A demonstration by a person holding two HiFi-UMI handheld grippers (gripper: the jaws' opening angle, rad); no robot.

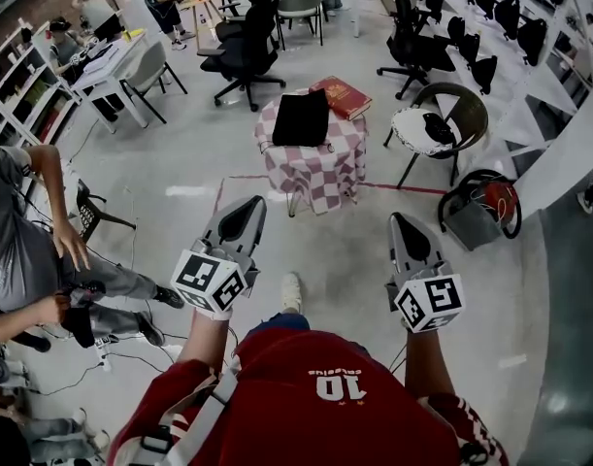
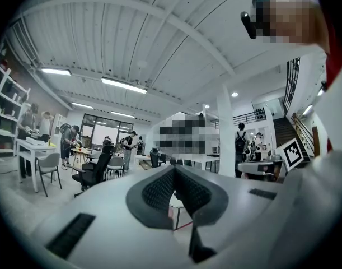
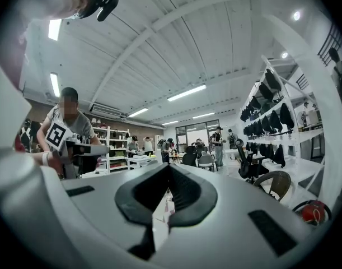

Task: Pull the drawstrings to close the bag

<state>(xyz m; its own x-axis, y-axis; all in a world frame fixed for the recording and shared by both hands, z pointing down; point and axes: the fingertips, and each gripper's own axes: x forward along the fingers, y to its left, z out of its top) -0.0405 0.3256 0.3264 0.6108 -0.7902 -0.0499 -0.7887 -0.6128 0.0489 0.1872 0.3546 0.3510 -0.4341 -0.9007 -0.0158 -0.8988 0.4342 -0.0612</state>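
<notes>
— What's the bag (image 1: 301,116) made of?
— Matt black cloth. Under it is a checked tablecloth (image 1: 327,175), also fabric.
— And the book (image 1: 343,97)?
— Red cover, faintly glossy.
— The tools?
— The left gripper (image 1: 246,205) and right gripper (image 1: 405,221) have smooth, matt grey plastic shells. The pads (image 2: 158,190) are black and finely ribbed. The floor (image 1: 325,250) looks smooth, with a dull sheen.

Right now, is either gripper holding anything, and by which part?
Nothing is held. The left gripper and the right gripper are both shut with nothing between their jaws, well short of the black bag on the checked table.
</notes>
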